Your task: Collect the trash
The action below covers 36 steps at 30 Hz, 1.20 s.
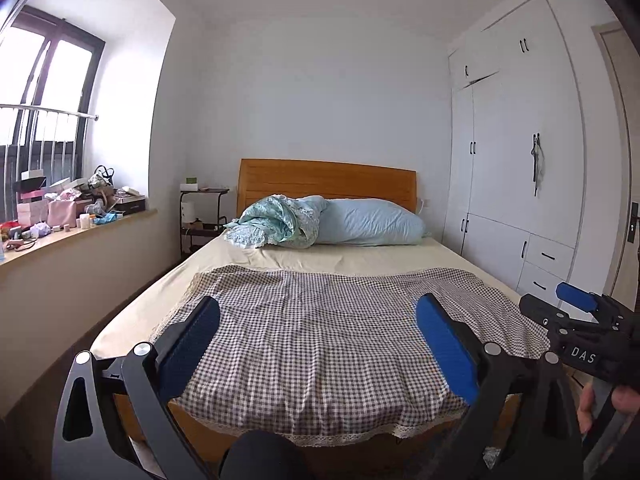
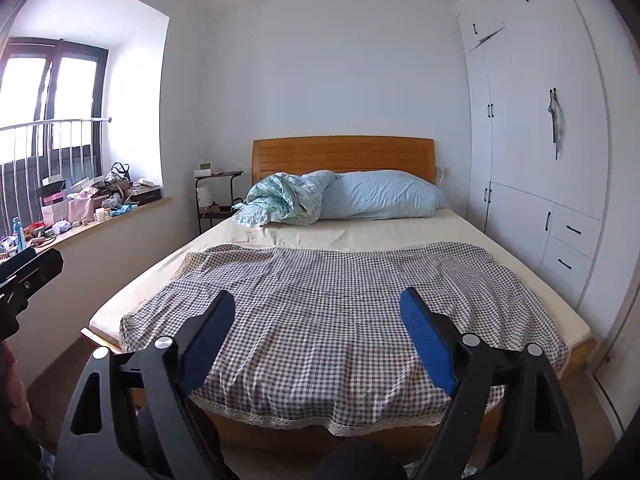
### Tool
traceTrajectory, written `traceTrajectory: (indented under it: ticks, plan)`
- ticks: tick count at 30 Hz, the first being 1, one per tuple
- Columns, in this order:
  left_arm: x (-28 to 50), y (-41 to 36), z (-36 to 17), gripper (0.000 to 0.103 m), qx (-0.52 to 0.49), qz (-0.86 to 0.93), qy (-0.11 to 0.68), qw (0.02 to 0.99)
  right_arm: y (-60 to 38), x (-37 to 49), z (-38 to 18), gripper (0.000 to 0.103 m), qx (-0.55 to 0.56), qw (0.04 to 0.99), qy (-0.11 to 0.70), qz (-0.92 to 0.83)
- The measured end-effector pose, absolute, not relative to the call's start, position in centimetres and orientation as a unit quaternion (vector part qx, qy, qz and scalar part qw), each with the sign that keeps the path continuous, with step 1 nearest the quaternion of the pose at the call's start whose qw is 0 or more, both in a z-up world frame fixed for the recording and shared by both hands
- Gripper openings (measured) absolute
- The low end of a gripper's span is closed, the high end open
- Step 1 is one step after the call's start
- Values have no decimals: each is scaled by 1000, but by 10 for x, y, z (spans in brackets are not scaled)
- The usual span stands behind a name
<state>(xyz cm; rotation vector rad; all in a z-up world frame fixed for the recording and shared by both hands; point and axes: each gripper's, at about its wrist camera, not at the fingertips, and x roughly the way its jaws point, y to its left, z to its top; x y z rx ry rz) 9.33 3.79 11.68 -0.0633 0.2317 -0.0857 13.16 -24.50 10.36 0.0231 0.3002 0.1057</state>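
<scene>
Both my claws — left claw [image 1: 318, 344] and right claw [image 2: 318, 340] — gape released and empty above the checkered cloth [image 2: 332, 320] on the bed [image 1: 320, 254].

Both the left gripper [image 1: 318, 344] and the right gripper [image 2: 318, 332] are built of black linkages, fastened with silver round pivots; blue pads line the fingers [image 1: 446, 350]. White "DAS" lettering is printed on the right gripper's side.
</scene>
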Motion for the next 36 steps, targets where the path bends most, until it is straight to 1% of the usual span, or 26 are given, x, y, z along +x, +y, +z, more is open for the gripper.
traceTrajectory:
  ticks: [10, 16, 18, 21, 23, 26, 30, 36]
  plan:
    - [28, 37, 92, 95, -17, -25, 103, 994, -236, 74, 83, 84, 12, 986, 151, 68]
    - [8, 43, 64, 95, -7, -17, 117, 993, -216, 41, 58, 84, -27, 985, 152, 76]
    - [-3, 47, 59, 95, -8, -10, 122, 992, -213, 28, 52, 84, -35, 987, 141, 68]
    - [-21, 50, 59, 95, -4, 0, 106, 994, -217, 8, 44, 84, -32, 989, 138, 44]
    - [-32, 53, 60, 95, -20, -2, 101, 995, -221, -3, 39, 84, -29, 989, 141, 37]
    - [-41, 56, 60, 95, -47, -23, 105, 993, -219, -23, 39, 84, -42, 992, 116, 30]
    - [-49, 46, 60, 95, -20, -32, 99, 994, -216, -35, 46, 84, -32, 995, 86, 42]
    - [-56, 40, 62, 95, -4, -36, 83, 996, -215, -32, 45, 84, -32, 995, 87, 39]
